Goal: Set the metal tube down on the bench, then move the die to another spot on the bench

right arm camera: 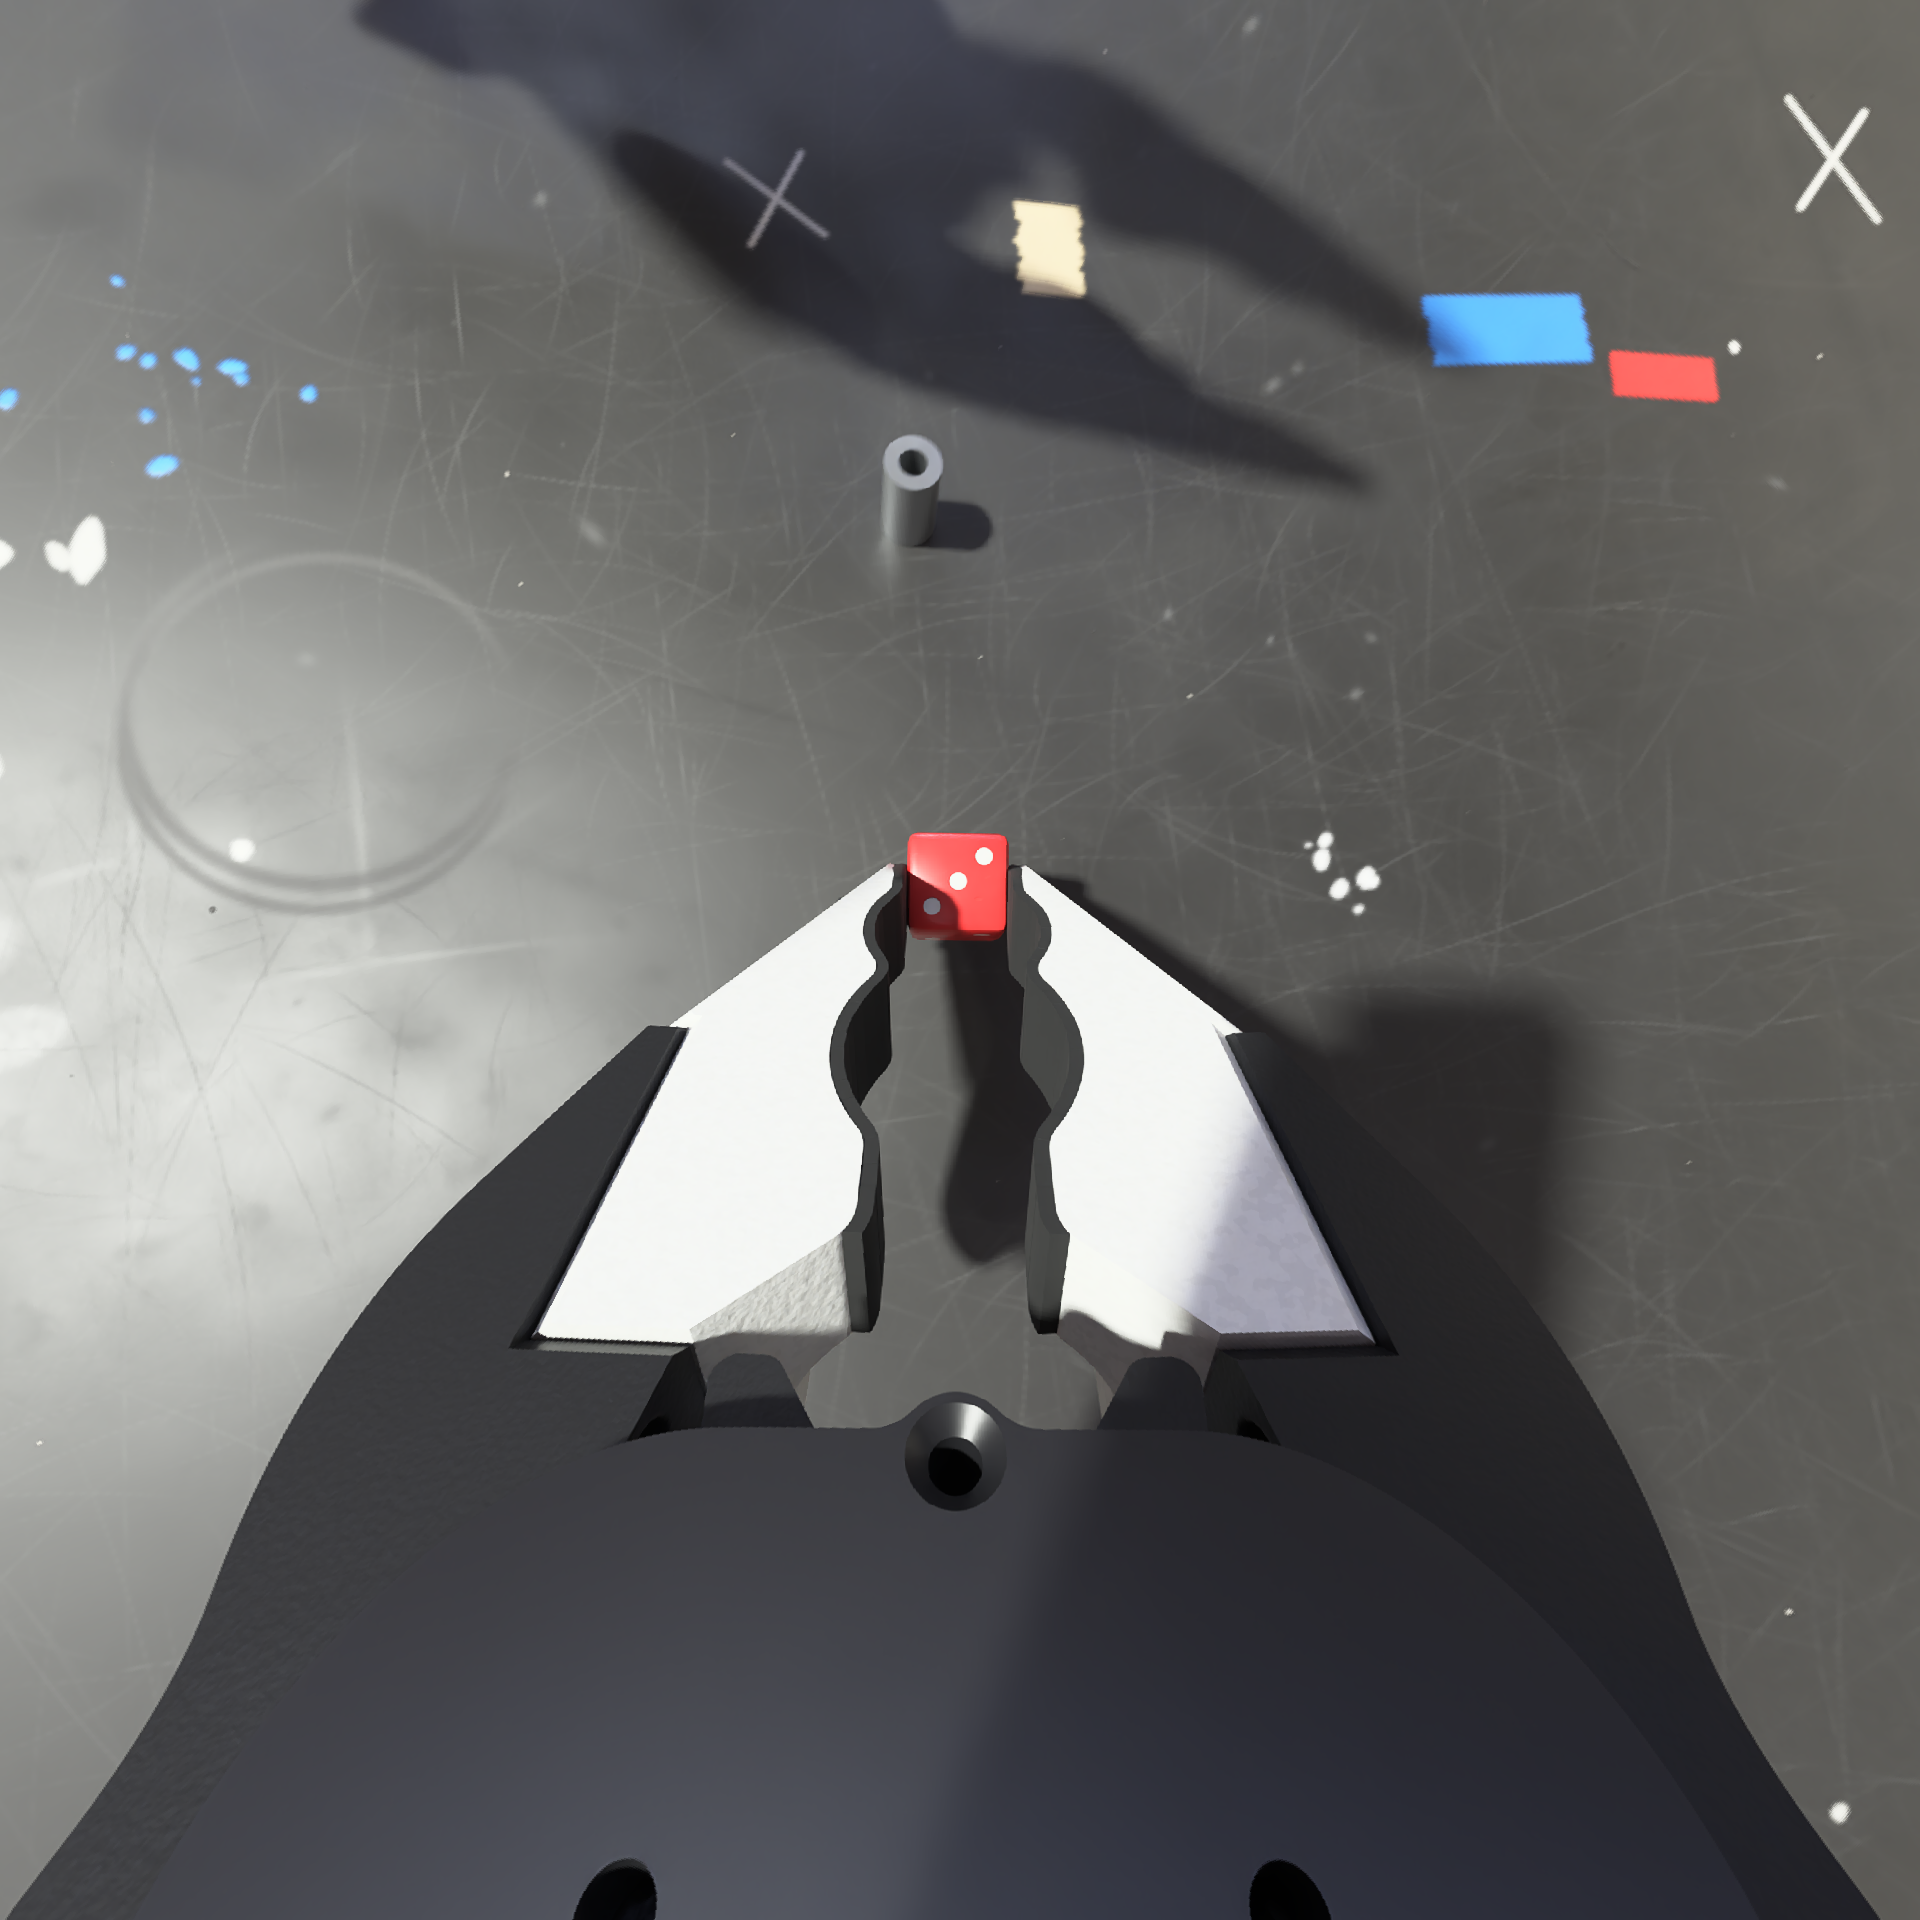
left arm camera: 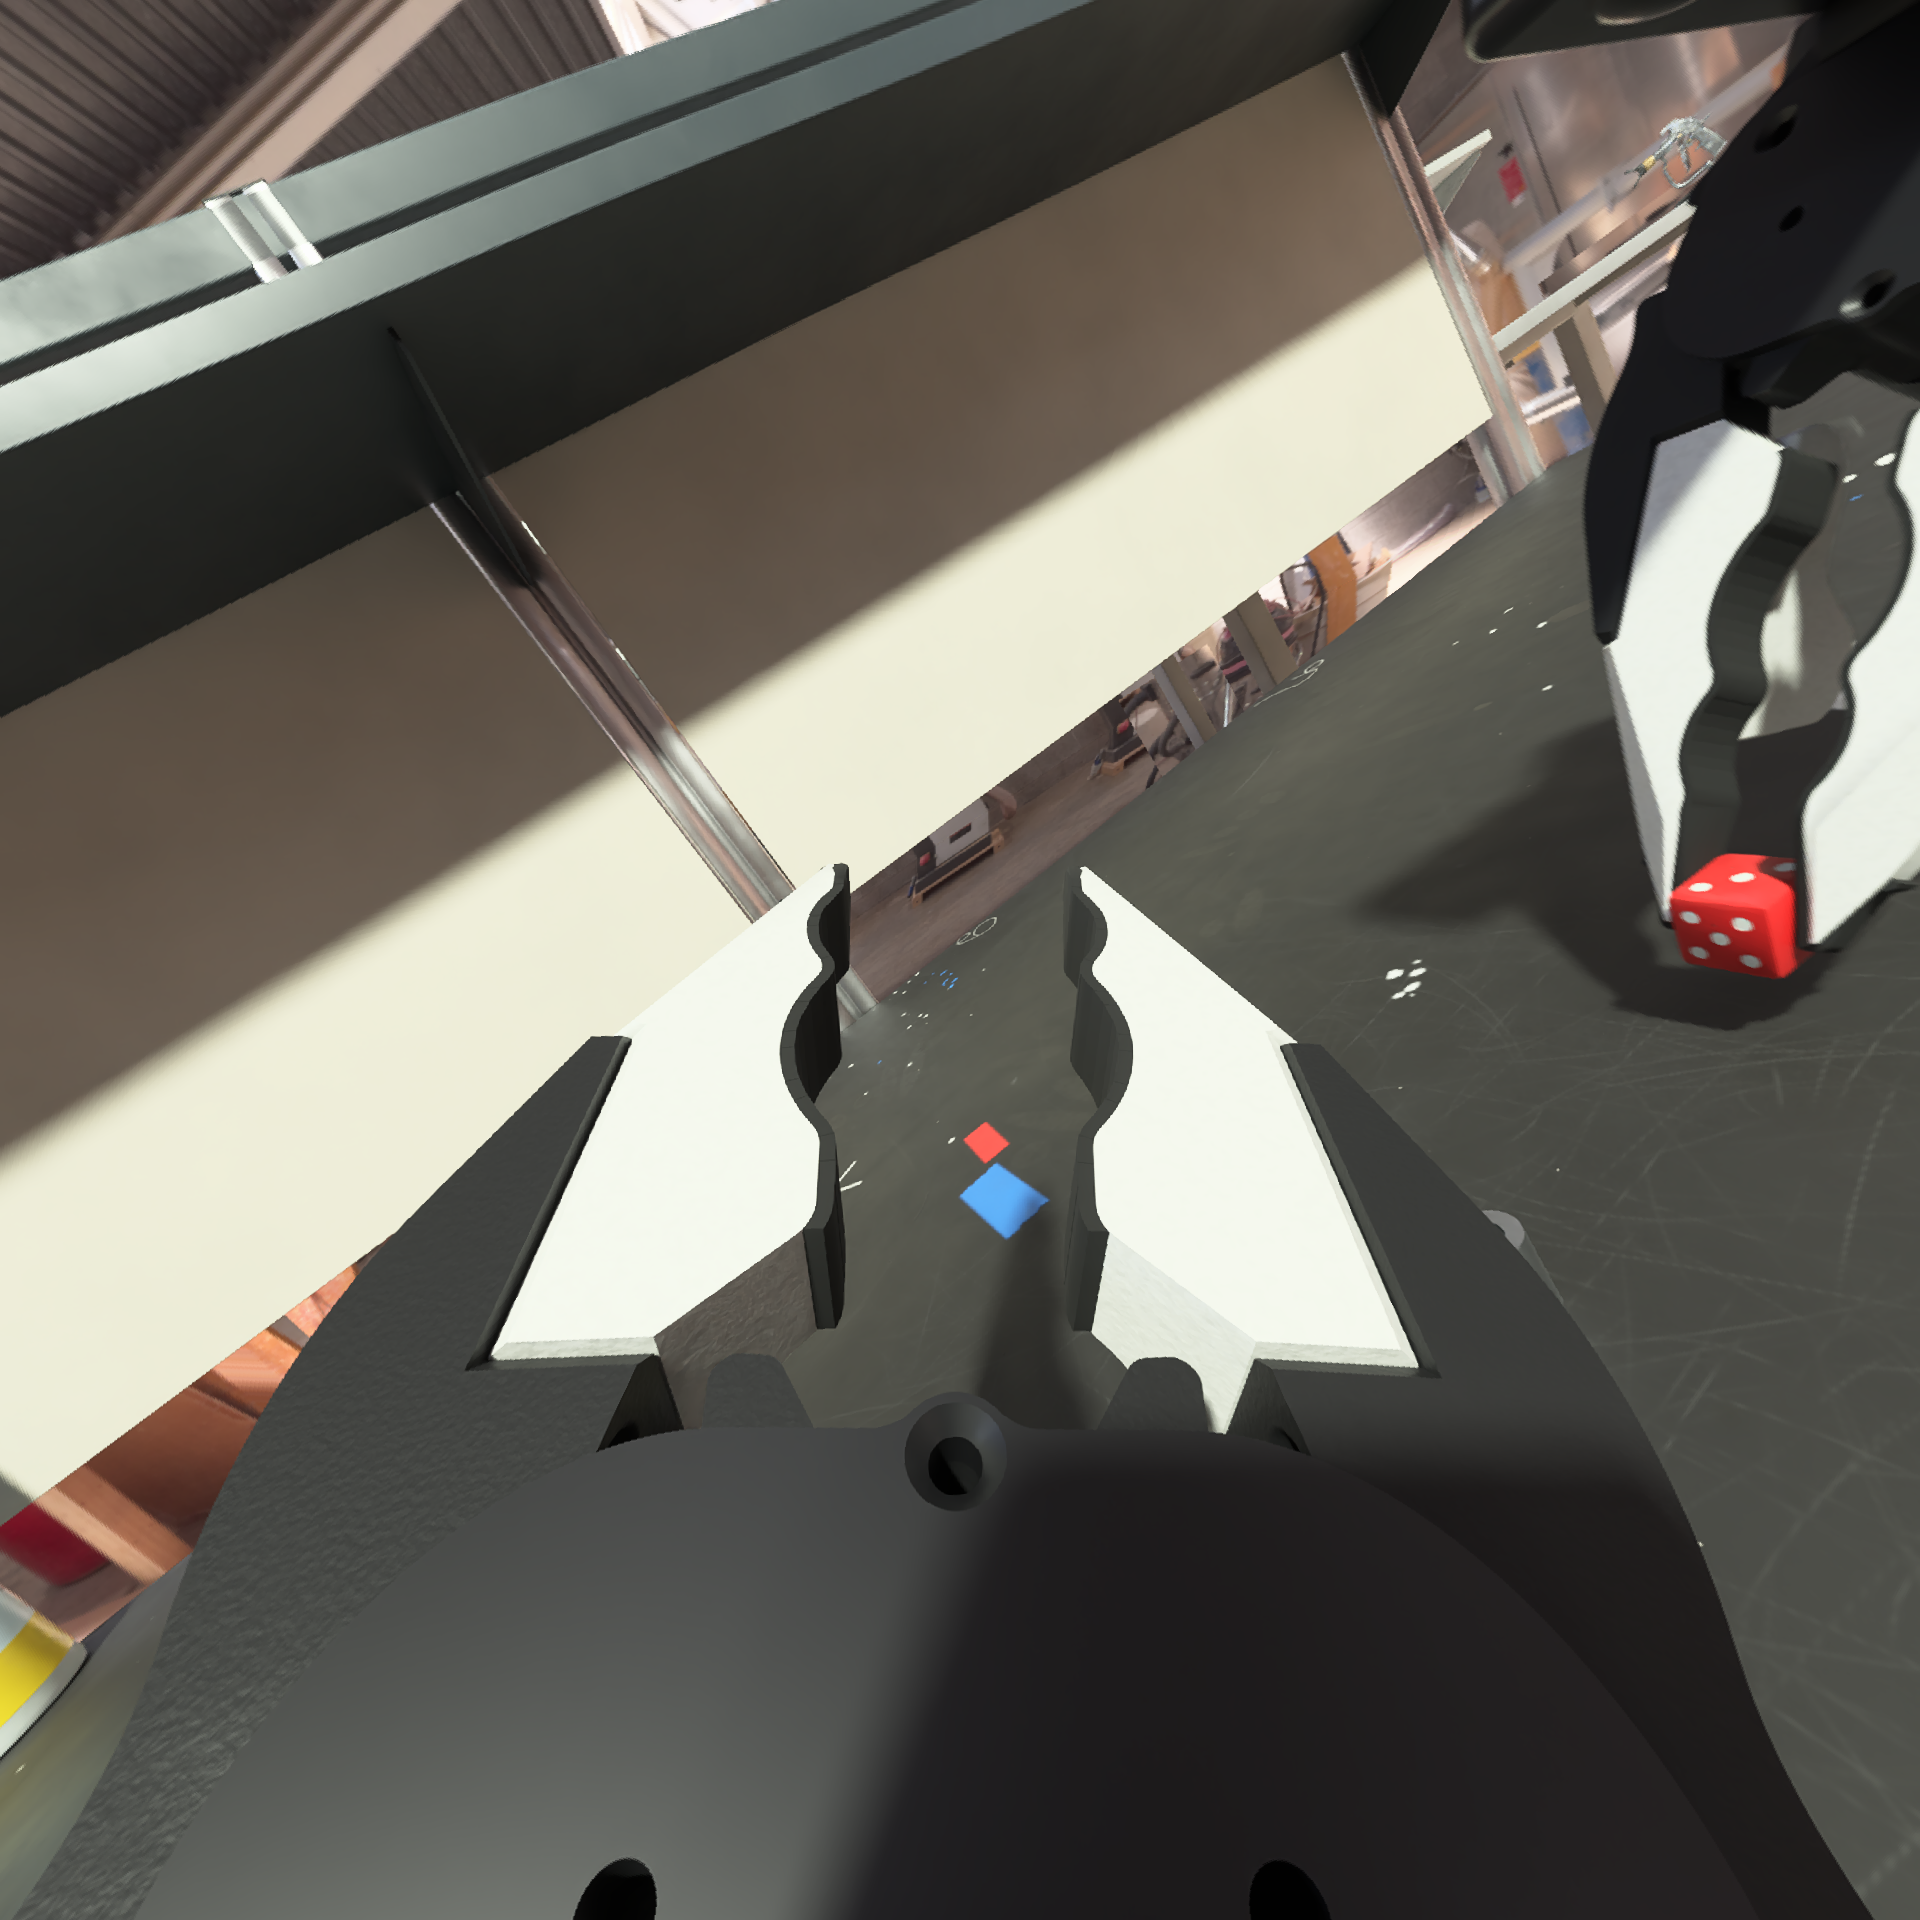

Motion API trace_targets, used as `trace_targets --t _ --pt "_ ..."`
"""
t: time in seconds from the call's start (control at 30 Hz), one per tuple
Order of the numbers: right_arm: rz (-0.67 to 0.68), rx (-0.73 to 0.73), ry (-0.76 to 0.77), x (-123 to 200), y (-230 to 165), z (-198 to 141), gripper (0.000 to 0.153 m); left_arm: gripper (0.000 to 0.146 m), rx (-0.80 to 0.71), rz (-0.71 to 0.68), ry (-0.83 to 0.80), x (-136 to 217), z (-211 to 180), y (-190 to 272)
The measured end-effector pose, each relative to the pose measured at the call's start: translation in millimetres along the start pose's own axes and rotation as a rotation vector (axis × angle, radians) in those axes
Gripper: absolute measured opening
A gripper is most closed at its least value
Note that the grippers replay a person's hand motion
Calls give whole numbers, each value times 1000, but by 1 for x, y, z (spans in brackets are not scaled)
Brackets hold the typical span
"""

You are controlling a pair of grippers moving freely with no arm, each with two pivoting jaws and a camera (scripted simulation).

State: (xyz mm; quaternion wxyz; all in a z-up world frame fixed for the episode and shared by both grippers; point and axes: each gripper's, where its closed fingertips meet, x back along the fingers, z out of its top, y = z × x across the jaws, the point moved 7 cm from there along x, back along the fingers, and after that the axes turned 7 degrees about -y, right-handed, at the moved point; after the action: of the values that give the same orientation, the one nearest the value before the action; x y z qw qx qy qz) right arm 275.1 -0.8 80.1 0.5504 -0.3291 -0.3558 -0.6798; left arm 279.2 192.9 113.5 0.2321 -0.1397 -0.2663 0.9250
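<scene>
Fingers, right gripper: closed on the red die, pinched at the very tips; whether the die touched the bench or hung just above it, we could not tell. Fingers, left gripper: spread apart, nothing between them.

Metal tube: standing upright on the bench, well ahead of our right fingertips, so we judged the first step done. Remaining: carry the die to a new spot and release.

Surroundings: beige tape beyond the tube; blue tape and red tape ahead to the right; chalk crosses, paint flecks (all flat). Only the tube stood in the forward path.
</scene>
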Motion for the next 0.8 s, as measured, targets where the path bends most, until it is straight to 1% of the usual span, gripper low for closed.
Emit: trace_targets --t 0.27,0.43,0.53,0.57,0.67,0.73,0.8 --pt "-14 -12 -17 -10 -10 -10 18 42 -3 -14 5 1 1 2" --pt "-16 -24 16 -11 -10 -12 18 43 -15 -39 9 0 7 7" --pt "-11 -22 37 -13 -11 -11 41 47 6 -63 -1 -2 10 11" --pt "-20 -22 45 -12 -11 -11 46 49 24 -73 -6 -3 11 12" --pt "-54 -33 87 -3 -11 -9 57 56 87 -96 -27 -6 15 14" --pt "-109 -47 143 11 -9 -7 61 59 124 -106 -31 -9 22 15" --pt "-195 -74 218 28 -4 -6 67 62 164 -111 -33 -13 31 17"
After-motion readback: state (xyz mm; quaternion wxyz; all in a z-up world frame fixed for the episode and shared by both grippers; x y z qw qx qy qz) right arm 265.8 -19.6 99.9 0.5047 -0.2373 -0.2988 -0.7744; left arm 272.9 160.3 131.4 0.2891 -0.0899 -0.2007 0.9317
